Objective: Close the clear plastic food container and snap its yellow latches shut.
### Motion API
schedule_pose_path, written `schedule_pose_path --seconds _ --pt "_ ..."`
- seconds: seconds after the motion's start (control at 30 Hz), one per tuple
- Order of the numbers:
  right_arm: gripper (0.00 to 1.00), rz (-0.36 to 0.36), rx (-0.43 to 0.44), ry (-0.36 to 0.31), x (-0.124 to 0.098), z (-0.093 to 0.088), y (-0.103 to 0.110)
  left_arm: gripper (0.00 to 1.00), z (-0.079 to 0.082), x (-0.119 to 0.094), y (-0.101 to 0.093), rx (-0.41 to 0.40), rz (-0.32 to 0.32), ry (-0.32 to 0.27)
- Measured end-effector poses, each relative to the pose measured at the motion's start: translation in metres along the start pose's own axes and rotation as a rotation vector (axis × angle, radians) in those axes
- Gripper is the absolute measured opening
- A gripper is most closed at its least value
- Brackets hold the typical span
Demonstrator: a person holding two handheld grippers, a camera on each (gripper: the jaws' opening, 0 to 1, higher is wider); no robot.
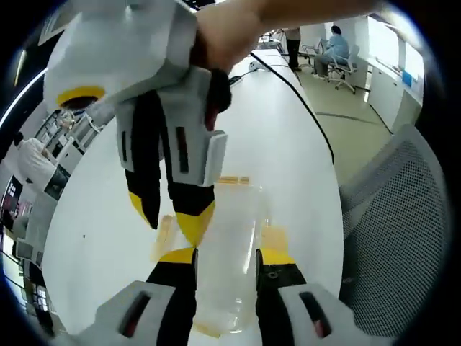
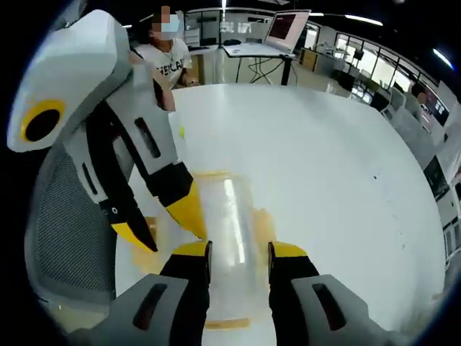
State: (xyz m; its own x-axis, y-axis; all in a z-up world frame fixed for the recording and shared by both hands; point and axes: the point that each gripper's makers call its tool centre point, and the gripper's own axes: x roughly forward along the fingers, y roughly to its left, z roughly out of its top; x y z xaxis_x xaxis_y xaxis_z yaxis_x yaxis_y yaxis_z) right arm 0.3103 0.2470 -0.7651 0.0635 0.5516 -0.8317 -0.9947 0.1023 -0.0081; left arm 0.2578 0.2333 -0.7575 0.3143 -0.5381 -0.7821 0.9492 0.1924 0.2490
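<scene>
L gripper (image 1: 225, 258) & R gripper (image 2: 239, 250), jaws apart on both, hover over clear container (image 1: 241, 238) w/ yellow latches (image 1: 233, 180) on white table (image 1: 281, 144).

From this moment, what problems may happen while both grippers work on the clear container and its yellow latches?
1. Both grippers crowd the same clear container: in the left gripper view the right gripper hangs just above the left gripper, so their jaws may collide.
2. The container sits on a smooth white table; a sideways push on a yellow latch might slide it rather than snap it.
3. The clear walls are blurred, so a jaw may miss the latch.
</scene>
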Motion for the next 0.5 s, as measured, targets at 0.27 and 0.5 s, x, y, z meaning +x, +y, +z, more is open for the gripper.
schedule_pose_path --seconds 0.27,0.5 --pt "0.29 0.131 -0.031 0.099 0.009 -0.004 -0.003 0.29 0.006 0.002 -0.004 0.088 0.009 0.043" --pt "0.3 0.201 -0.007 0.159 0.014 -0.002 -0.005 0.32 -0.003 0.012 -0.018 0.135 -0.008 0.101"
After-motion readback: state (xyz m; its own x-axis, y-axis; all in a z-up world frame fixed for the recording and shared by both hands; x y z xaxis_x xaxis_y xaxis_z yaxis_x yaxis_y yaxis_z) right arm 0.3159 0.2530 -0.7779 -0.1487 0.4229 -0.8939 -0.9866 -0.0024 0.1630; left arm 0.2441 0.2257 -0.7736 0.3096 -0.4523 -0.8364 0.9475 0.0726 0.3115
